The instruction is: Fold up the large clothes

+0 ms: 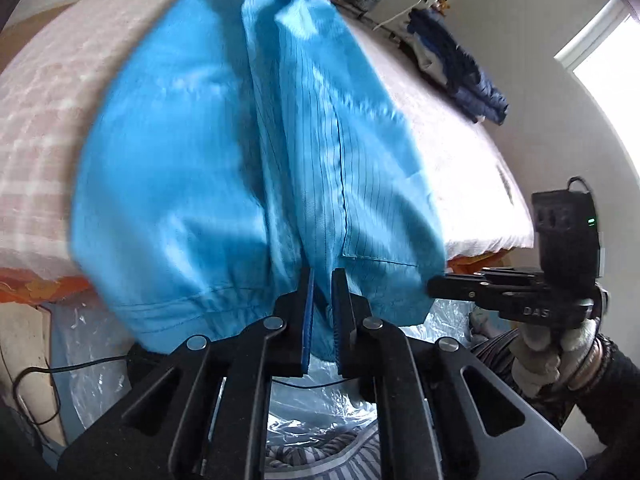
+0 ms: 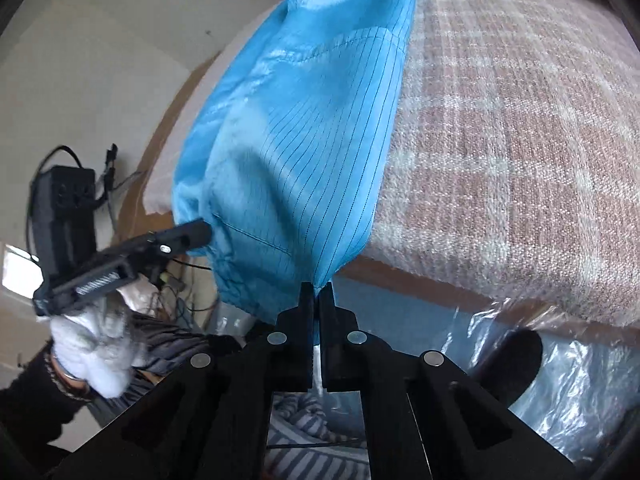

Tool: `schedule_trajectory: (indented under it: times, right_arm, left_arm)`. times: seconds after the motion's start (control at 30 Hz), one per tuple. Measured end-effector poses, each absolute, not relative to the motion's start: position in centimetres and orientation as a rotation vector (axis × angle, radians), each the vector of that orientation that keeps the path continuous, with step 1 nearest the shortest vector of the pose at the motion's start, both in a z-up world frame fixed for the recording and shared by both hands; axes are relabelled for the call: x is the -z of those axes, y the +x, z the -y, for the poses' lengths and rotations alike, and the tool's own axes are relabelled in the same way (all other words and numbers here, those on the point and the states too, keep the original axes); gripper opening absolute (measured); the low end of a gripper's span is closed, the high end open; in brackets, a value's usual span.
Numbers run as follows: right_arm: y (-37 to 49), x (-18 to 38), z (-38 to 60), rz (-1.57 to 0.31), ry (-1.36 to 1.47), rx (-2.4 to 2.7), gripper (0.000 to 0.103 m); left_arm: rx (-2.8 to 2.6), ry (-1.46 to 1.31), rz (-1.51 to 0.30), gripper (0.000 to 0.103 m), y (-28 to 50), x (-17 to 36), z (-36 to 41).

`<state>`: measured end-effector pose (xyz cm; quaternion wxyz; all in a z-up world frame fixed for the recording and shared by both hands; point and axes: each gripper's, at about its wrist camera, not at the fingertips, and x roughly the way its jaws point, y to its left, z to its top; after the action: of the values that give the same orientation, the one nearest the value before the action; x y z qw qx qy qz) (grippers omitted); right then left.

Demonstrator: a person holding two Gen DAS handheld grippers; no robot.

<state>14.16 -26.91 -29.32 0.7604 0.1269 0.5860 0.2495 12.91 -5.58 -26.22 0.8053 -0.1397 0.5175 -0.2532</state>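
A large bright blue garment with thin dark stripes (image 1: 224, 152) stretches from the far side of the bed to its near edge; it also shows in the right wrist view (image 2: 300, 128). My left gripper (image 1: 322, 276) is shut on the garment's hem at the near edge. My right gripper (image 2: 318, 290) is shut on the hem's other corner. In the left wrist view the right gripper (image 1: 434, 286) pinches the hem from the right. In the right wrist view the left gripper (image 2: 206, 234) pinches it from the left. The hem hangs lifted past the bed's edge.
The bed has a pink and white checked cover (image 2: 520, 160), also in the left wrist view (image 1: 44, 120). Dark blue clothes (image 1: 460, 72) lie at the bed's far right. Clear plastic sheeting (image 2: 560, 380) and a cable (image 1: 36, 384) lie below the bed edge.
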Motion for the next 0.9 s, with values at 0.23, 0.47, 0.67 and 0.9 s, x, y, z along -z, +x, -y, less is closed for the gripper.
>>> schedule_trajectory:
  times: [0.23,0.47,0.67,0.9]
  right_arm:
    - [13.7,27.9,30.0,-1.185,0.392,-0.601,0.069]
    - [15.4,29.3,30.8,-1.223,0.518,-0.642,0.069]
    - [16.3,29.6,28.2,-1.214,0.476,-0.694,0.069]
    - [16.6,30.9,25.8,-1.245,0.475,-0.751,0.067]
  left_arm:
    - [0.495,-0.398,-1.017,0.076,13.0,23.9,-3.1]
    - [0.5,-0.629,-1.229,0.076,15.9,30.1,-8.3]
    - [0.581,-0.657,-1.25,0.079,17.0,31.7,-7.4]
    - [0.668,-0.686,-1.282,0.079,17.6,33.6,-4.8]
